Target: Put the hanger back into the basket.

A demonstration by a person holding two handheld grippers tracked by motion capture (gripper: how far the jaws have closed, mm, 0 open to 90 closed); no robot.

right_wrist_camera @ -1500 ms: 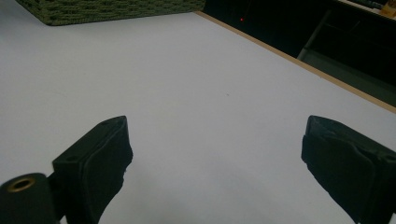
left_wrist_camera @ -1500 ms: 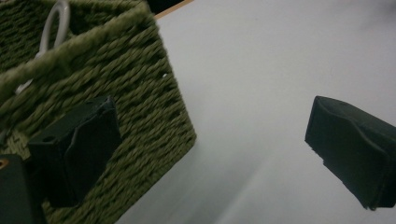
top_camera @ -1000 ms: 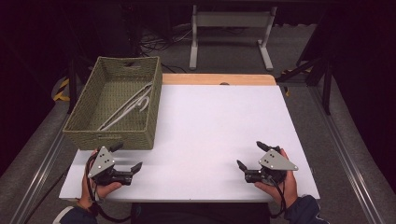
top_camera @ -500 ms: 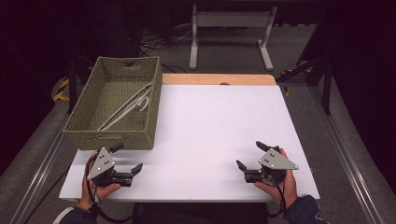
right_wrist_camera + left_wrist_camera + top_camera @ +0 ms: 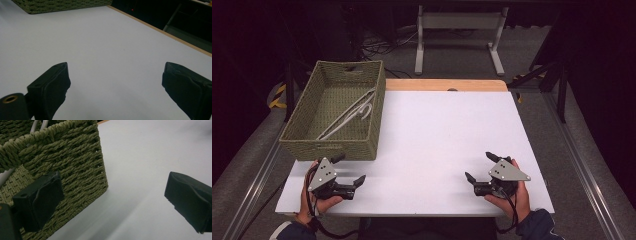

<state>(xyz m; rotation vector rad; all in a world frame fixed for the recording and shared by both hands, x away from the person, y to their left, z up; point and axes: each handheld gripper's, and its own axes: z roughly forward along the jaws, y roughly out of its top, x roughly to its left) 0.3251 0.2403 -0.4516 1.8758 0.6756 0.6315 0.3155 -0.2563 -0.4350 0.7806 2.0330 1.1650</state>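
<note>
Both grippers, left (image 5: 348, 171) and right (image 5: 479, 167), are resting wide apart, gripping nothing. Hangers (image 5: 349, 114) are lying in the basket (image 5: 332, 148); I'm guessing nothing's left on the table (image 5: 442, 135).

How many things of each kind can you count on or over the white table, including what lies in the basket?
Woven green basket: 1
White hangers in the basket: 2, as far as I can tell
Hand-held tongs: 2, the left tongs and the right tongs, both open
Total: 5
</note>
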